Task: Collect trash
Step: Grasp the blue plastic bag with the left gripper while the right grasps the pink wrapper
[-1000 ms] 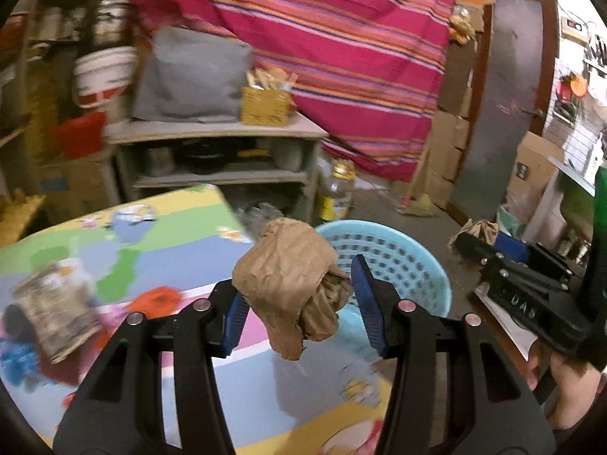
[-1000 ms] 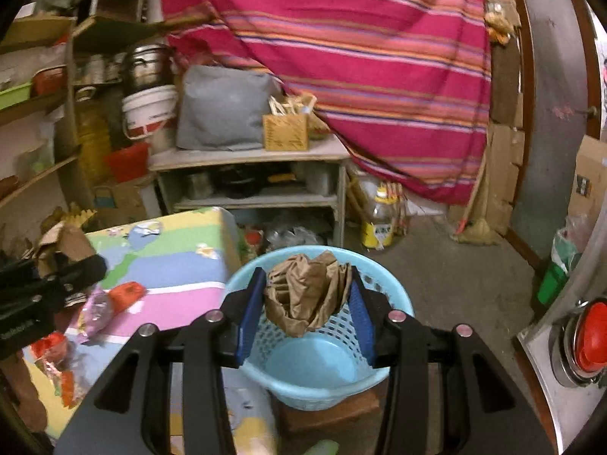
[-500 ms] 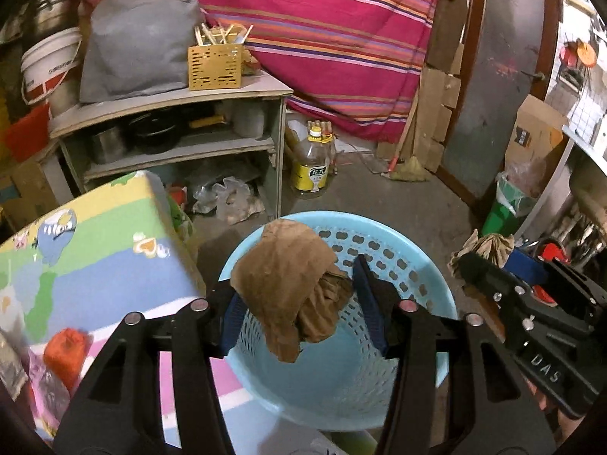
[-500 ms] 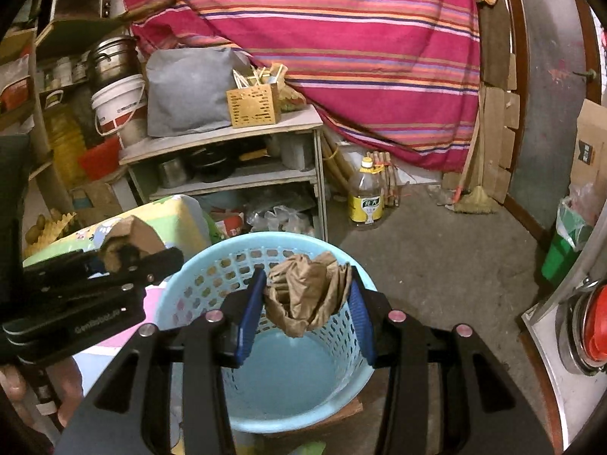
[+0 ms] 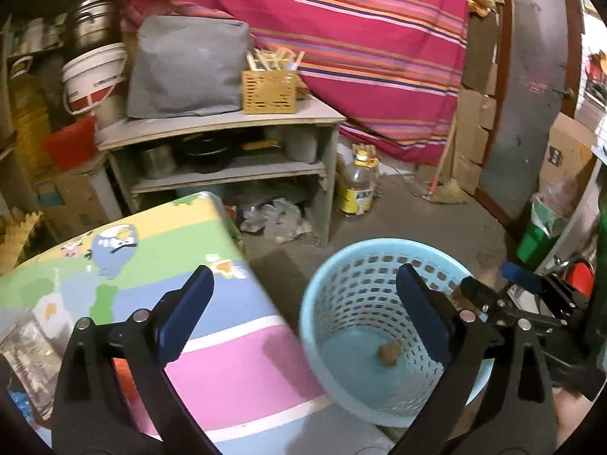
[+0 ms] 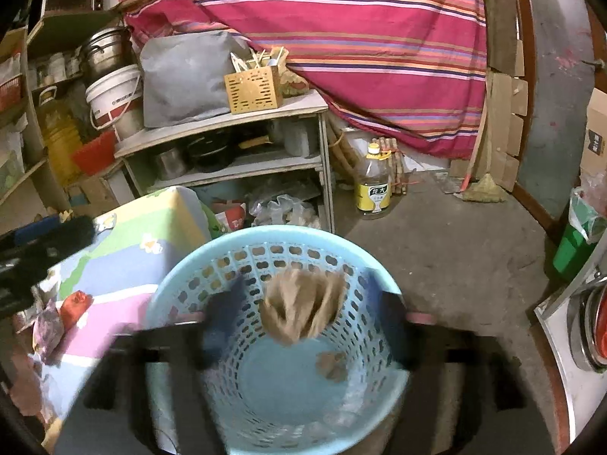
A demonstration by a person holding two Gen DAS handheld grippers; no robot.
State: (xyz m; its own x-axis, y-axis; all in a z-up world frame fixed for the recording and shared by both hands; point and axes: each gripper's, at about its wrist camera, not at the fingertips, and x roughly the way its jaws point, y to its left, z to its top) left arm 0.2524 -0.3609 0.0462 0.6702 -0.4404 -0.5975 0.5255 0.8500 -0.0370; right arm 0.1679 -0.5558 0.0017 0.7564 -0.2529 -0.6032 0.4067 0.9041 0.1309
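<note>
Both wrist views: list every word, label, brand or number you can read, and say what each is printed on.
Nothing can be read with certainty.
Oil bottle, yellow label: print too blurred.
White bucket, dark line of print on its side: too small.
Cardboard box, black mark: unreadable.
Red packet under the shelf, white letters: partly hidden, blurred.
Laundry basket and play mat: no text, only cartoon pictures on the mat.

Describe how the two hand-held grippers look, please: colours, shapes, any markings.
The left hand-held gripper has a black frame of two angled arms joined by silver rivets, with flat blue pads on the fingers. The right hand-held gripper is blurred, but it shows the same black frame and blue pads. No marking or cable shows on either.
</note>
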